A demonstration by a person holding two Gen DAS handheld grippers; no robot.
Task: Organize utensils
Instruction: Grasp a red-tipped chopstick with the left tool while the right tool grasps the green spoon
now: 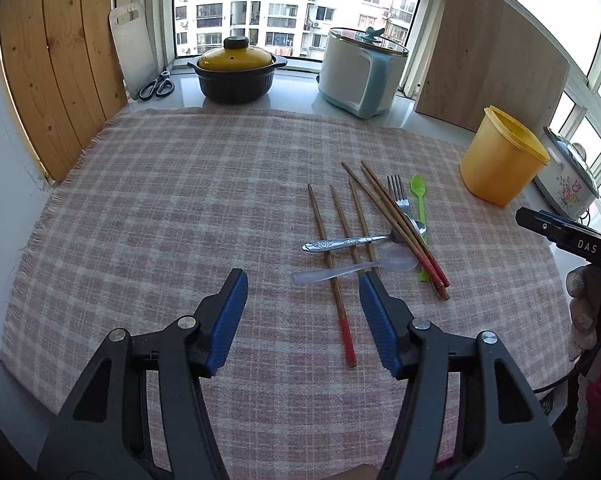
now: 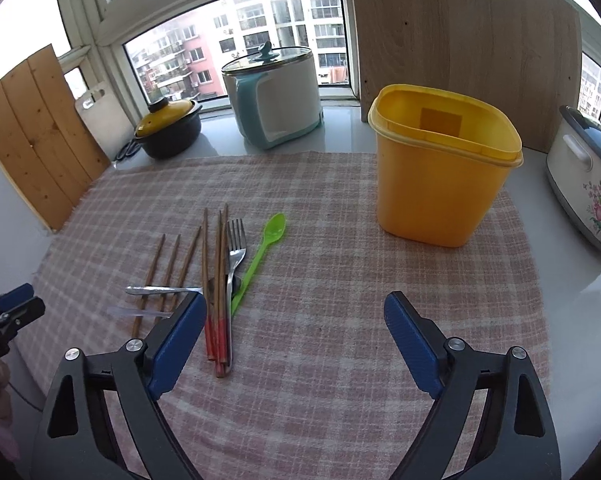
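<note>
From the left wrist, the left gripper point(image 1: 302, 280) hangs over the checked cloth point(image 1: 160, 200) with its jaws spread and nothing between them; the nearest piece is the lone red-tipped chopstick point(image 1: 340, 280), whose lower end lies just inside the right finger, so the sound move is probably to shift right, straddle that stick near its red end and pinch it clear of the clear plastic spoon point(image 1: 356, 268) and metal spoon point(image 1: 352, 242) that cross it. The far right of this view is cut off, showing only part of the right gripper and a gloved hand point(image 1: 584, 312). From the right wrist, the right gripper point(image 2: 294, 308) is spread wide and empty, its left finger just beside the bundle of chopsticks point(image 2: 218, 300), fork point(image 2: 236, 256) and green spoon point(image 2: 260, 256); the yellow container point(image 2: 440, 184) stands open well apart to the right, likely the destination. That finger hides where the spoons meet the bundle, and the container's floor is not visible
</note>
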